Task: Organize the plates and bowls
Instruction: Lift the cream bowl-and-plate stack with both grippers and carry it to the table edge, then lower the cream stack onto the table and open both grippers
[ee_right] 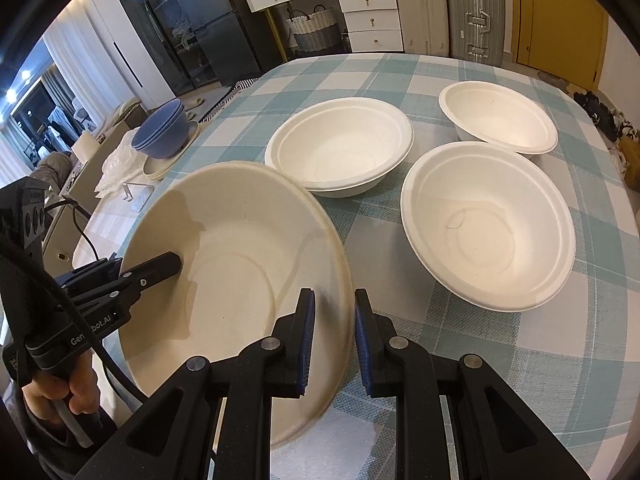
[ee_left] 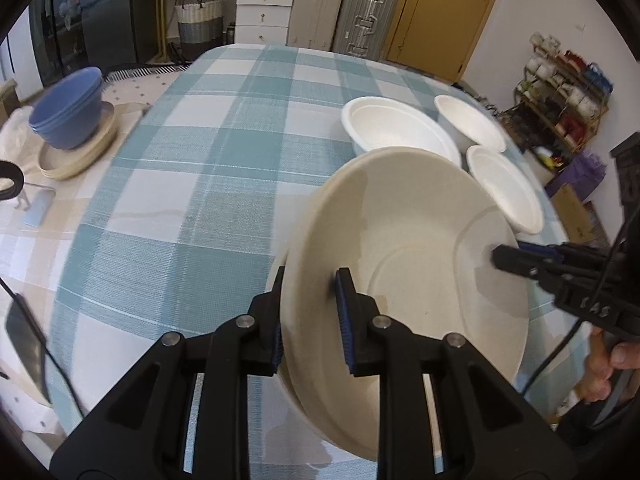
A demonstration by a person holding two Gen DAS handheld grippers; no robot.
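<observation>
Cream plate (ee_left: pixel 404 280) sat tilted above checked tablecloth (ee_left: pixel 180 200), rim between both grippers. Left gripper (ee_left: pixel 310 316) and right gripper (ee_right: pixel 334 340) each straddled rim, gaps visible; firm clamp we couldn't confirm. We judged: close squarely, lift level, clear white bowls (ee_right: pixel 488 224).

Matt pulp bowl (ee_left: pixel 408 248) (woven tablecloth (ee_left: pixel 192 200))
</observation>
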